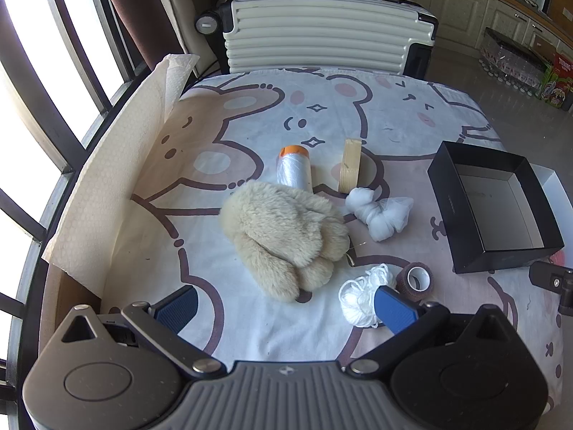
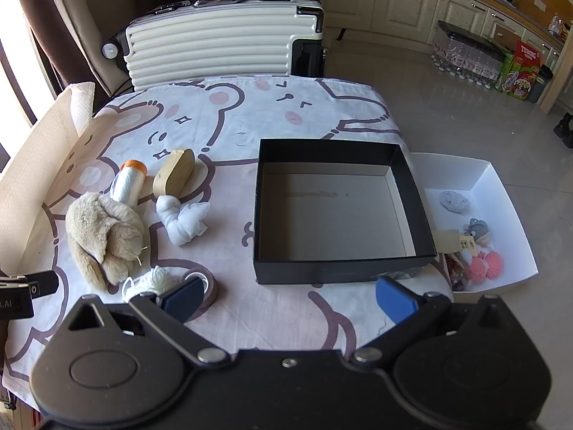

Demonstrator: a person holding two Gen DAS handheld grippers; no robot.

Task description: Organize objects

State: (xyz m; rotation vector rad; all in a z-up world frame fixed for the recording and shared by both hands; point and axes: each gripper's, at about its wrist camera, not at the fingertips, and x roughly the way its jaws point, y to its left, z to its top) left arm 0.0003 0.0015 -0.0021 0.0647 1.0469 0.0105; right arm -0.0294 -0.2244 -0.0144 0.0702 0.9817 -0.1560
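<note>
On the bear-print tablecloth lie a beige plush toy (image 1: pixel 283 236) (image 2: pixel 104 233), a plastic-bag roll with an orange end (image 1: pixel 293 170) (image 2: pixel 129 181), a wooden block (image 1: pixel 350 170) (image 2: pixel 174 175), a knotted white cloth (image 1: pixel 379 213) (image 2: pixel 184 220), a ball of white string (image 1: pixel 360 295) (image 2: pixel 150 283) and a brown tape roll (image 1: pixel 415 281) (image 2: pixel 209 286). An empty black box (image 1: pixel 444 197) (image 2: pixel 322 272) stands to the right. My left gripper (image 1: pixel 286 304) is open and empty just short of the plush toy. My right gripper (image 2: pixel 290 301) is open and empty in front of the black box.
A white tray (image 2: pixel 515 236) right of the black box holds small toys, pink balls and a grey ball. A white suitcase (image 1: pixel 322 32) (image 2: pixel 222 46) stands behind the table. A paper-lined wall (image 1: pixel 118 165) runs along the table's left edge by the window.
</note>
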